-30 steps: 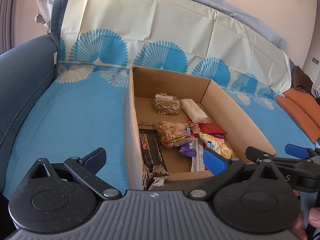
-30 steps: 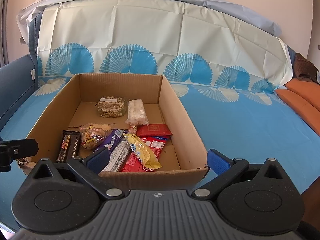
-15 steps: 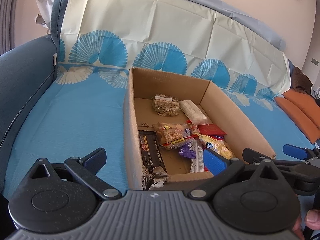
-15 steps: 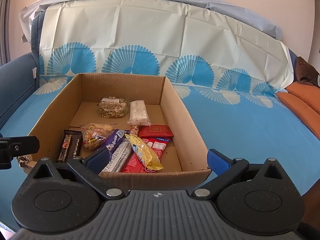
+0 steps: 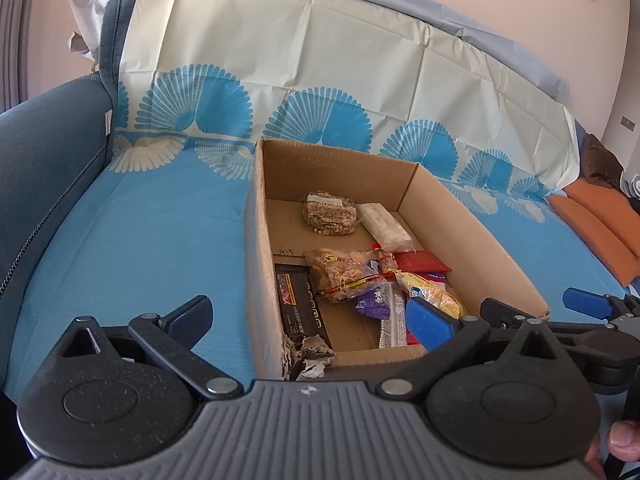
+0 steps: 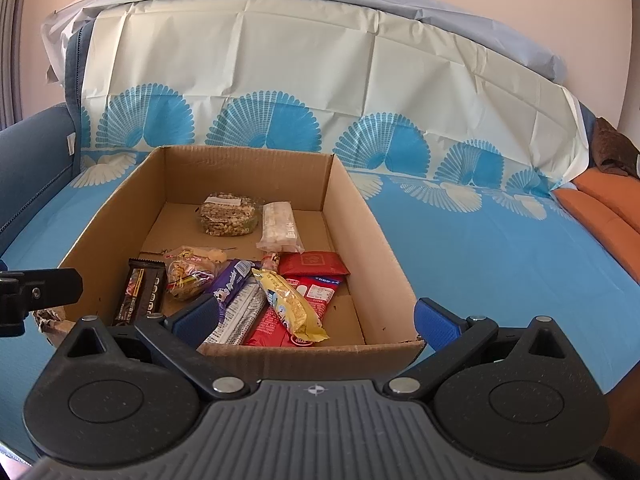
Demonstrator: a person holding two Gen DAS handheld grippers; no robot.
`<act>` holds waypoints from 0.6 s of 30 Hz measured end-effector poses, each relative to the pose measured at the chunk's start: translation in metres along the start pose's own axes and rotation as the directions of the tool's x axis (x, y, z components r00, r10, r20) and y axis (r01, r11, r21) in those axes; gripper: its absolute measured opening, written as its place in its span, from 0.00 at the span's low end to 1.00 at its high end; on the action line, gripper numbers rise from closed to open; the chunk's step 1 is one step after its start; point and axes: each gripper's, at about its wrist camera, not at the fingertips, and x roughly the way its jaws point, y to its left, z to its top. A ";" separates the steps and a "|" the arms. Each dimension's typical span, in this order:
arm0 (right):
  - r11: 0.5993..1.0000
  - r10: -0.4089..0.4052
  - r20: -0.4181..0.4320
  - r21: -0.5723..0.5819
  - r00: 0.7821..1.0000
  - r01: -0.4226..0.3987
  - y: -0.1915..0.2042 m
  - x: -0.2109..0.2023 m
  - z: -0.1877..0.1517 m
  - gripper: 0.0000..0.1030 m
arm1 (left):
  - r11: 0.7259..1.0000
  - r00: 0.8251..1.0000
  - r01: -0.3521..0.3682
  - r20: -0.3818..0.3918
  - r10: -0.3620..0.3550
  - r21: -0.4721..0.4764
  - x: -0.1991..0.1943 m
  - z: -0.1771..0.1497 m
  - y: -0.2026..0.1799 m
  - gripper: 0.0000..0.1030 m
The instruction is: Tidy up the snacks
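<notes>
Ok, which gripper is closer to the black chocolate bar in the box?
Left. The left gripper sits at the box's torn near-left corner, the black chocolate bar just ahead between its fingers. The right gripper faces the box's near wall farther right.

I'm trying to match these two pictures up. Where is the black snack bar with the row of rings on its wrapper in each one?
Left wrist view: the black snack bar lies centre frame, against the box's left wall.
Right wrist view: it sits lower left, again by the left wall.
Shared landmark: the cardboard box's torn near-left corner.
</notes>
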 end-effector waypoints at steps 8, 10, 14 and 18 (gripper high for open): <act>1.000 0.001 -0.001 -0.005 1.000 -0.001 0.001 0.001 0.000 0.99 | 1.000 1.000 -0.001 0.010 0.001 0.011 0.000 -0.001 -0.003 1.00; 1.000 0.001 -0.001 -0.007 1.000 -0.001 0.002 0.001 0.000 0.99 | 1.000 1.000 -0.001 0.011 0.001 0.011 0.000 -0.001 -0.002 1.00; 1.000 0.000 -0.001 -0.007 1.000 0.000 0.003 0.001 0.000 0.99 | 1.000 1.000 0.001 0.014 -0.001 0.012 0.001 -0.001 -0.002 1.00; 1.000 0.000 -0.001 -0.006 1.000 0.000 0.003 0.001 0.000 0.99 | 1.000 1.000 0.002 0.027 -0.003 0.019 0.000 -0.001 -0.003 1.00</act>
